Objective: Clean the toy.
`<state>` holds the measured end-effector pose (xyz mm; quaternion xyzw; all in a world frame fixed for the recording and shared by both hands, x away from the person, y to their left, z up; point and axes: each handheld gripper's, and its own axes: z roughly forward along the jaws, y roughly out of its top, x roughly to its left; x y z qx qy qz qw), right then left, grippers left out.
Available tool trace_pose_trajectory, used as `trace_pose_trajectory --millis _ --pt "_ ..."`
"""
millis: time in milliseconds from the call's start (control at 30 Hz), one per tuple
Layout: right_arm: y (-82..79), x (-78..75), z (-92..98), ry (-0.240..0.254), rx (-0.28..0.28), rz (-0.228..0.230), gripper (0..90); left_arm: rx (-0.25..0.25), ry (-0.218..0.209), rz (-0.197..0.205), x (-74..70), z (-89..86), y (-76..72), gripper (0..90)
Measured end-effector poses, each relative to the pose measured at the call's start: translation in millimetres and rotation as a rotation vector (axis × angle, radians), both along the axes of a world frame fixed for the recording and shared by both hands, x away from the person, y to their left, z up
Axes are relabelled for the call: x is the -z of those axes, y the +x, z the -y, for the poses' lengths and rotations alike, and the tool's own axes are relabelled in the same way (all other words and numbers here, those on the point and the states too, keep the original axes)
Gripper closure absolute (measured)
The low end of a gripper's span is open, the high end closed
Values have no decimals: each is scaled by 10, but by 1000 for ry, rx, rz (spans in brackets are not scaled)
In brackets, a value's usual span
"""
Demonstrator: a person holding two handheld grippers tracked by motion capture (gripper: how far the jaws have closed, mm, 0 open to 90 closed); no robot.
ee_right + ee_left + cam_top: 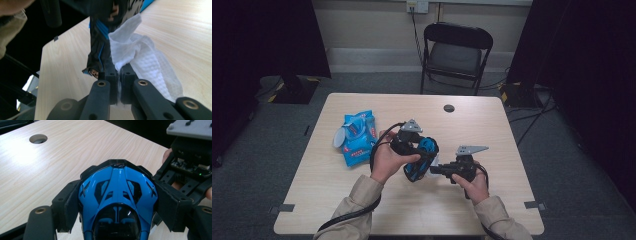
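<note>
We clamp the left gripper [117,202] across the blue toy car [117,195], steadying it above the table [492,130] so the right gripper [119,75], pinching a white wipe [147,60], can clean it.

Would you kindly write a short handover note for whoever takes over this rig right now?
Left tongs: clamped on the blue and black toy car, held above the table.
Right tongs: shut on a white wipe, pressed against the car's side.
Blue wipes pack lies on the table, left of the hands.
Done: wipe apparently taken out, car picked up, wiping apparently under way.
Left: probably finish wiping the car, set it down, put the wipe aside.
</note>
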<state>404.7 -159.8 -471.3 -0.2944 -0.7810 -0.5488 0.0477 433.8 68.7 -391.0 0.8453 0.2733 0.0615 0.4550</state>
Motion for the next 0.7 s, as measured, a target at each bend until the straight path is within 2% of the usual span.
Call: trace_pose_trajectory --millis 167,300,500,700 --pt "-8 16 3 -30 -12 7 871 1 -2 3 -18 -25 -11 262" --pt "7 -16 77 -41 9 21 871 1 5 -1 -3 -53 -28 262" --pt "80 -181 252 -35 70 67 871 21 31 -11 81 -64 -69 262" --pt "139 -352 337 -18 111 106 871 42 39 -17 120 -38 -110 261"
